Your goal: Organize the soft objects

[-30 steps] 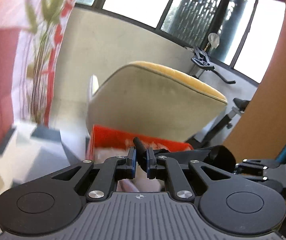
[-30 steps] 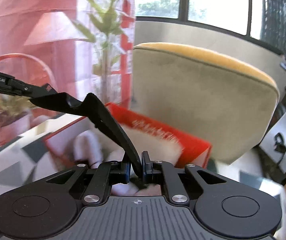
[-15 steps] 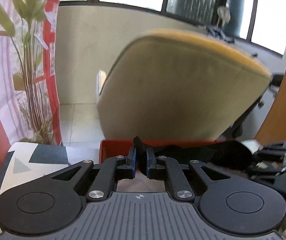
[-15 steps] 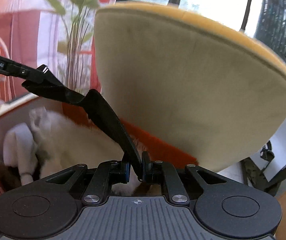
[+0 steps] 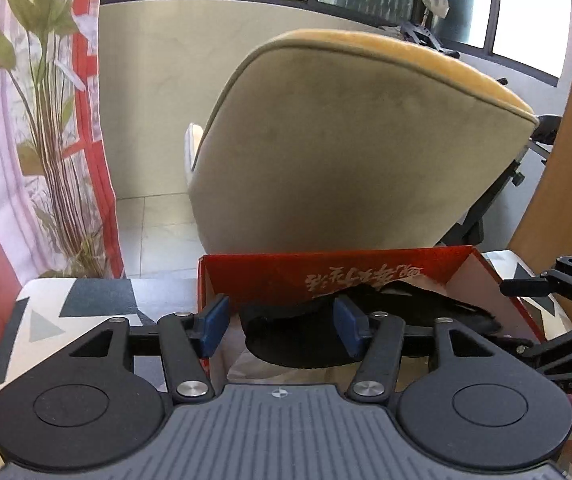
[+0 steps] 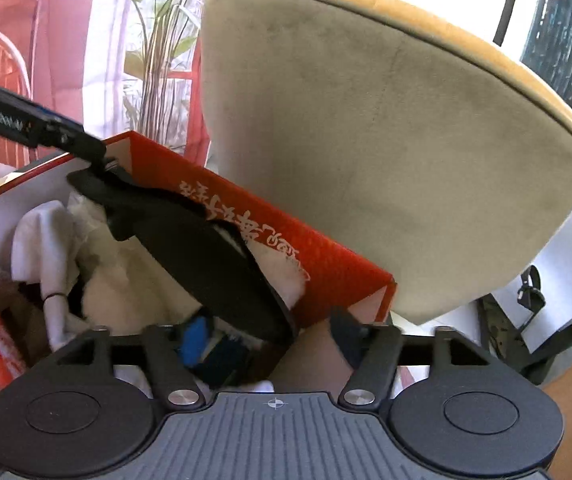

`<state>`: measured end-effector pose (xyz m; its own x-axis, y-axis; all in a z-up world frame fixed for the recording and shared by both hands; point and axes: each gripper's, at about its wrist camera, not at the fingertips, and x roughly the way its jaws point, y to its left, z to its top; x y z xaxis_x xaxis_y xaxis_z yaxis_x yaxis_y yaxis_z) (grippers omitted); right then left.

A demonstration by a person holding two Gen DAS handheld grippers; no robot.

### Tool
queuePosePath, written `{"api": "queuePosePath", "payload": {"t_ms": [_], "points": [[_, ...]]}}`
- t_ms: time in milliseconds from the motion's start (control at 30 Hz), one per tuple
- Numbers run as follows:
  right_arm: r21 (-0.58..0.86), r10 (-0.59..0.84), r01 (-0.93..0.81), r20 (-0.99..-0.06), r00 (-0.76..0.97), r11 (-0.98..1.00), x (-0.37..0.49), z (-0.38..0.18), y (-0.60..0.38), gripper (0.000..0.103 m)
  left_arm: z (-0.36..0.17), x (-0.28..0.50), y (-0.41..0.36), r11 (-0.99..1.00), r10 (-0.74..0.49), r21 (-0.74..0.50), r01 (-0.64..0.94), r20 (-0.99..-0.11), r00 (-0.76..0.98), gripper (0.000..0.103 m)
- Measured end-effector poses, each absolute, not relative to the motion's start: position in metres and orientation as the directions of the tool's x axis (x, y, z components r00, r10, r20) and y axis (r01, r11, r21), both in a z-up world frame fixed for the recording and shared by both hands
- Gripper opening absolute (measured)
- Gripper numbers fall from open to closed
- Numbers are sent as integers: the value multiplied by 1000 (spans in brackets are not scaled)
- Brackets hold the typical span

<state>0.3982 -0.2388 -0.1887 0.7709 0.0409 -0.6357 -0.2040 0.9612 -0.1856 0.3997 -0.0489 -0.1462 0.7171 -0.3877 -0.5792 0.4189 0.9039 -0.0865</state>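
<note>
1. Two grippers hang over one red box (image 5: 286, 276), and both have their fingers spread wide with nothing pinched between them.
2. From the left wrist view, the left gripper (image 5: 282, 326) has its blue pads (image 5: 214, 322) apart on either side of a black soft item (image 5: 290, 336), which lies between them; whether a pad touches it I cannot tell.
3. That black piece lies inside the box, draped over the white stuff below, one end near the left wall and the other running toward the right wall.
4. From the right wrist view, the right gripper (image 6: 270, 336) sits just above the near corner of the box (image 6: 326, 264), its fingers apart, with the black soft item (image 6: 206, 256) slanting down toward them.
5. Under the black piece there is a white plush toy (image 6: 42, 248) and other pale fabric, all in the same box.
6. The box stands on a table with a grey and white geometric cloth (image 5: 86, 296).
7. Close behind the box is a beige chair (image 5: 346, 152) with a yellow top edge.
8. Off to the left hangs a red and white curtain (image 5: 26, 140) printed with green leaves.
</note>
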Motion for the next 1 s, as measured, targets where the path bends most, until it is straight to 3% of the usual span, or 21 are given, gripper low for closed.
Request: {"api": "queuePosePath", "payload": {"t_ms": [67,167,200,300,500,700,1000], "points": [[-182,43,-207,-642,765,961,390,-186,-238,65,-141,390,-46,904,-390,-92,417,-574,720,63],[-142,63,-199,-640,766,970,376,-180,-240,72,-135,374,-40,901,-407,-116,418,-561,721,78],[-116,78,-195,-635,768,974,369,-177,-240,78,-133,366,-38,901,-410,-123,416,-557,723,87],[-40,118,-180,-616,779,983,349,-169,-244,91,-132,344,-30,904,-408,-135,405,-554,726,99],[150,209,-149,-581,787,977,309,-163,-254,102,-137,301,-11,907,-407,-164,387,-571,713,103],[207,206,-105,-561,802,973,274,-166,-259,103,-151,268,10,922,-380,-182,341,-595,708,103],[225,175,-44,-606,776,973,242,-191,-265,103,-179,241,13,933,-349,-179,311,-657,668,103]]}}
